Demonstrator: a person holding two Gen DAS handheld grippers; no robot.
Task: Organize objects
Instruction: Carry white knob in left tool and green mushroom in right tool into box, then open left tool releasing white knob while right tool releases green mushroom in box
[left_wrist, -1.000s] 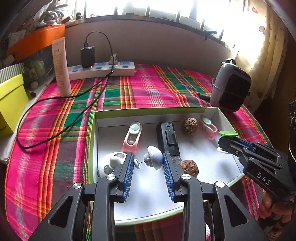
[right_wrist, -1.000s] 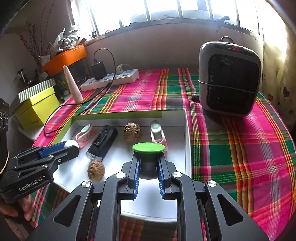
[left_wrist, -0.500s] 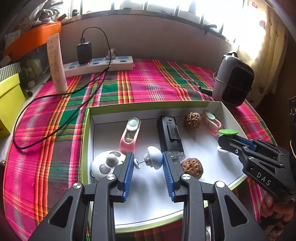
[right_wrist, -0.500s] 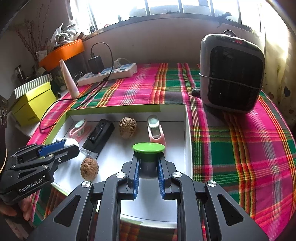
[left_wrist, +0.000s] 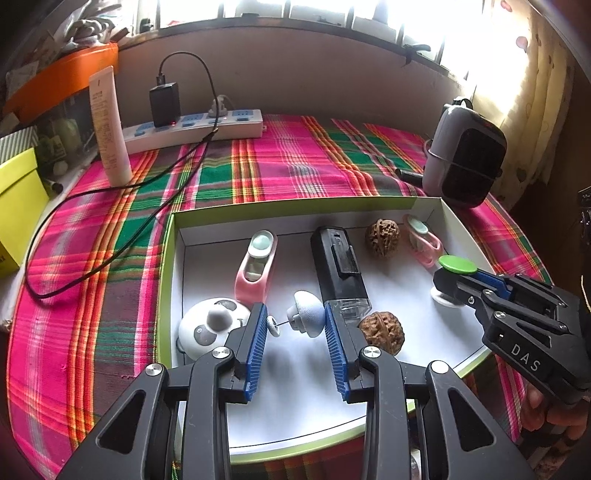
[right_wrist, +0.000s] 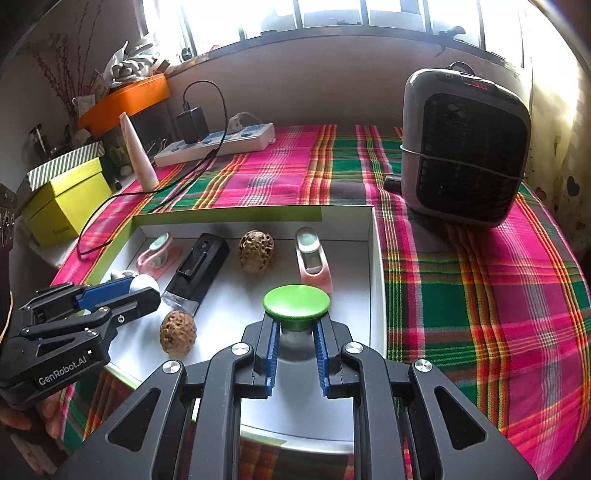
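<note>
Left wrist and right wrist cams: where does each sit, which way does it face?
Left wrist: on the left gripper, angled down into the white green-rimmed tray; its jaws hold a white mushroom-shaped knob; right gripper at right.
Right wrist: on the right gripper, shut on a green-capped knob; left gripper at left.
Shared: tray, two walnuts, black rectangular device.

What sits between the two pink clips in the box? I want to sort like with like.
In the left wrist view, the black device and a walnut lie between the pink clips; the right wrist view agrees.
</note>
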